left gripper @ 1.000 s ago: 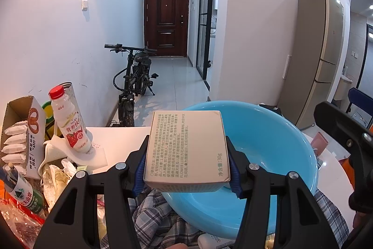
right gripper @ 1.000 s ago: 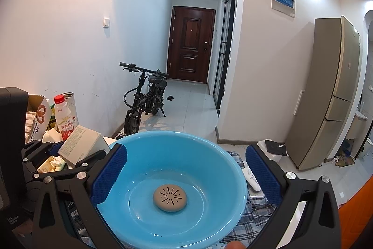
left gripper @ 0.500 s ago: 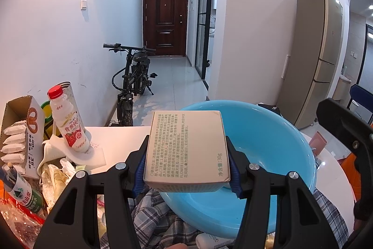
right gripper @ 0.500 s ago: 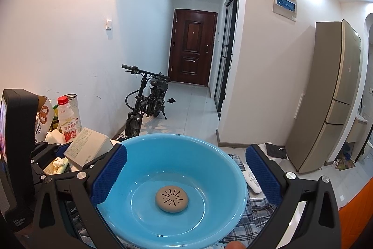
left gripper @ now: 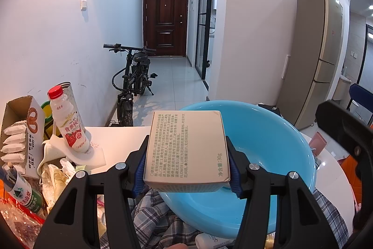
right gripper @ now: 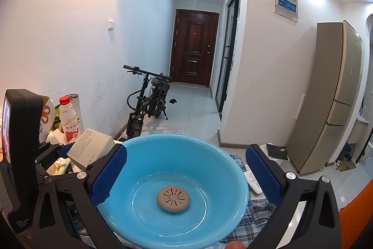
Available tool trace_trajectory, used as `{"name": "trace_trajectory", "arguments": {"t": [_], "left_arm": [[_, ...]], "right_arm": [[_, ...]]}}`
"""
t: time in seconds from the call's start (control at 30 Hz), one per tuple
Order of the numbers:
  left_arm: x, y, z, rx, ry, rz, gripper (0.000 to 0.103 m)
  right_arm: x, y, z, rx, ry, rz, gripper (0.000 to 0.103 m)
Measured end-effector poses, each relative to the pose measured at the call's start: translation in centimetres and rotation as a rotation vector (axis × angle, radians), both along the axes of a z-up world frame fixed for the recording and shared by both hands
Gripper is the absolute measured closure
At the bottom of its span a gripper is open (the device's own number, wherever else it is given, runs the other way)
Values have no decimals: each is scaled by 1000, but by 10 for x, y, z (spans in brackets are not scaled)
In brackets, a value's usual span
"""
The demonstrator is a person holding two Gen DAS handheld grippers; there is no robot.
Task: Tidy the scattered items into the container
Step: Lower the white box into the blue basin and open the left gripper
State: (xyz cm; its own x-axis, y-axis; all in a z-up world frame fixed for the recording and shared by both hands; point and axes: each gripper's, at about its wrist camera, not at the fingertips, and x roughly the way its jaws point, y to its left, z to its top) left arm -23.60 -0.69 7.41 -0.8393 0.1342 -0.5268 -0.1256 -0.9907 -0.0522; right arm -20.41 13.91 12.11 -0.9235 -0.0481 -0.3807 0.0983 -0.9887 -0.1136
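My left gripper [left gripper: 186, 169] is shut on a beige cardboard box [left gripper: 186, 146] with printed text, held at the left rim of the blue basin [left gripper: 275, 146]. In the right wrist view the box [right gripper: 91, 147] shows left of the basin [right gripper: 149, 158], which holds a round tan disc [right gripper: 173, 199]. My right gripper [right gripper: 184, 174] is open and empty, its blue pads [right gripper: 262, 175] spread on either side of the basin. The basin rests on a plaid cloth [left gripper: 149, 214].
A red-capped drink bottle [left gripper: 68, 123], a snack carton [left gripper: 19, 132], a green-label bottle [left gripper: 22, 193] and crumpled wrappers [left gripper: 57, 176] crowd the table's left. A white remote [right gripper: 253, 180] lies right of the basin. A pink item [left gripper: 319, 141] lies at right.
The right gripper view has risen slightly, showing the basin a little lower. The left gripper still holds the box in the same place by the basin's rim.
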Motion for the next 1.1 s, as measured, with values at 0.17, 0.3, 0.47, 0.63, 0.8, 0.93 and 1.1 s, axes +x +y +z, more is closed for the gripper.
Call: {"name": "trace_trajectory", "arguments": {"t": [0.17,0.3,0.47,0.63,0.8,0.93,1.1], "left_arm": [[-1,-3,-1,2,0,5,48],[-1,-4,0,4,2,5,48],[0,-5,0,6,6,3,48],[0,-4,0,10,-6,-1,46],[1,-2,2,2,1,2,46],[2,-3,2,9,4,20,1],[-1,-3,1,-42,16,68,0]], "right_arm": [[-2,-7,-1,13,-11,23,0],[-2,-10,-2,30,-12,12,0],[0,-6,-1,-8,-20,16,0],[0,-5,0,-5,-17,6,0],[1,-5,1,-5,-15,8,0],[1,-3,2,-4,-15,6,0],[-1,-3,0,-6,-22,8,0]]}}
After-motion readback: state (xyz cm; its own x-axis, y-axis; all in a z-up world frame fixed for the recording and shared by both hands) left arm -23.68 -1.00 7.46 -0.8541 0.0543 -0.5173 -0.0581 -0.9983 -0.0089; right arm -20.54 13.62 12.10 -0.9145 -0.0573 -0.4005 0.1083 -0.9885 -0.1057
